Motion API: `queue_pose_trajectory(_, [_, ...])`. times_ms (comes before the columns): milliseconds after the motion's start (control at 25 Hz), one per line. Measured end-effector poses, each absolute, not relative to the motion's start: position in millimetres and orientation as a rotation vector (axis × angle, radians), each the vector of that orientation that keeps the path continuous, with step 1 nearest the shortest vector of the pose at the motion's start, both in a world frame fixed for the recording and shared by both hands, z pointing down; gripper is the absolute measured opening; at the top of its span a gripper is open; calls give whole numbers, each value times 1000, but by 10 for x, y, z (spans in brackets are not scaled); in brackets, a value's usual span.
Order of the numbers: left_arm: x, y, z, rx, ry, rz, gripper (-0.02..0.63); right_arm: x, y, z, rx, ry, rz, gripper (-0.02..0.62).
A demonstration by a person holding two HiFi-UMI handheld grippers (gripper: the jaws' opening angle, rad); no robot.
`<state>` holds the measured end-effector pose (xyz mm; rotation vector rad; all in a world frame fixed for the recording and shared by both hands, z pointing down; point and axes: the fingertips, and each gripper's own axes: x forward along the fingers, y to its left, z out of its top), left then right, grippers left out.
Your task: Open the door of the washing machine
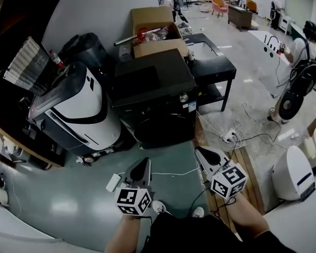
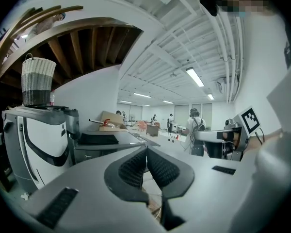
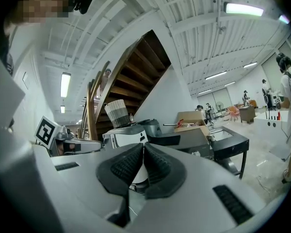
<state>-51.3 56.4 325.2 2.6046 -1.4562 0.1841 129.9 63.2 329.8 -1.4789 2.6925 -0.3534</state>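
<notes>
Washer [image 1: 157, 96]: dark, standing on the floor ahead of both grippers, front toward them. The door is too dark to read. Left gripper [image 1: 142, 165]: low in front of the washer and well apart from it, jaws pressed together with nothing between. Right gripper [image 1: 204, 154]: off the washer's right front corner, also apart from it, jaws likewise together and empty. White machine [image 1: 79, 107] is just left of the washer. Box [image 1: 154, 28] is behind it, table [image 1: 213, 62] at its right.
</notes>
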Motion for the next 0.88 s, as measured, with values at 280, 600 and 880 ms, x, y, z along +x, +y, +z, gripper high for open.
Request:
queue_pose_trajectory(280, [-699, 287, 3234, 2639, -1384, 193, 20, 1087, 404, 3276, -1503, 2648, -355, 23])
queue_pose_trajectory(600, [-1061, -110, 3289, 2669, -1311, 192, 116, 739, 90, 3288, -1590, 2606, -337, 106])
queue_pose_trajectory(880, [-1417, -431, 3427, 2678, -1245, 179, 181, 420, -178, 3363, -1685, 2590, -300, 166])
